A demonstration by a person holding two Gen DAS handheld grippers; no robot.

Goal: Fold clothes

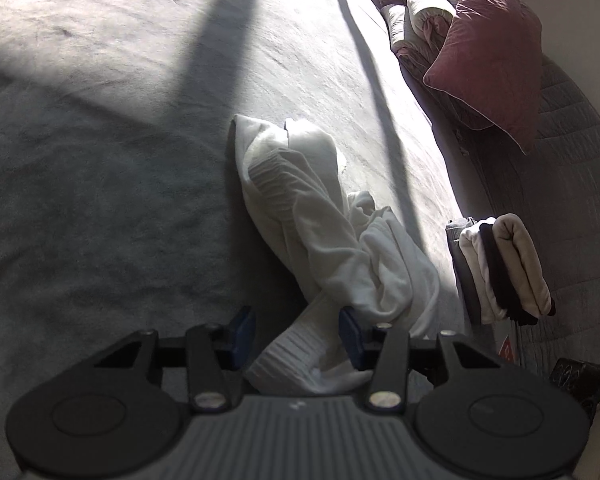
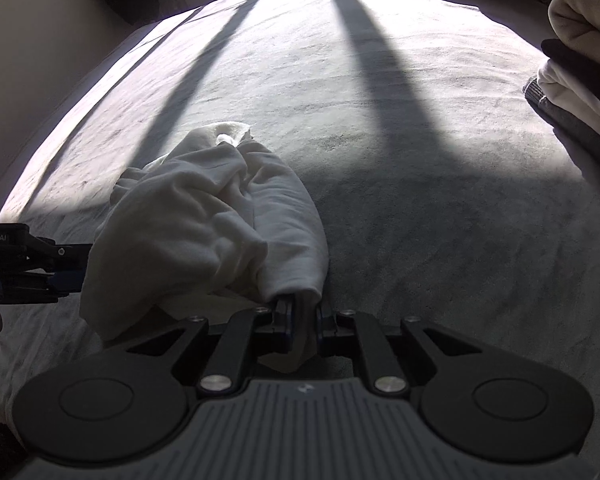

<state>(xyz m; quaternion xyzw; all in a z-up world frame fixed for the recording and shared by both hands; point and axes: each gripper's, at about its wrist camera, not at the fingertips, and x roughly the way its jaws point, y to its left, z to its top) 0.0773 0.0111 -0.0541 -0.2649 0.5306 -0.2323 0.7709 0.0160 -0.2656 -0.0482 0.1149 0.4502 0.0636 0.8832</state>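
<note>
In the left wrist view we see the white garment [image 1: 324, 232] lying crumpled on the grey bed cover [image 1: 100, 140], its long axis running from near to far-left. A stack of folded clothes [image 1: 500, 268] sits just right of it — a pink pillow [image 1: 488, 52] farther off. The left gripper [image 1: 296, 338] stands wide, a ribbed cuff between its pads.

In the right wrist view the garment [image 2: 204, 224] stretches far-left; the right gripper [image 2: 302, 320] is pinched narrowly on its near edge.
</note>
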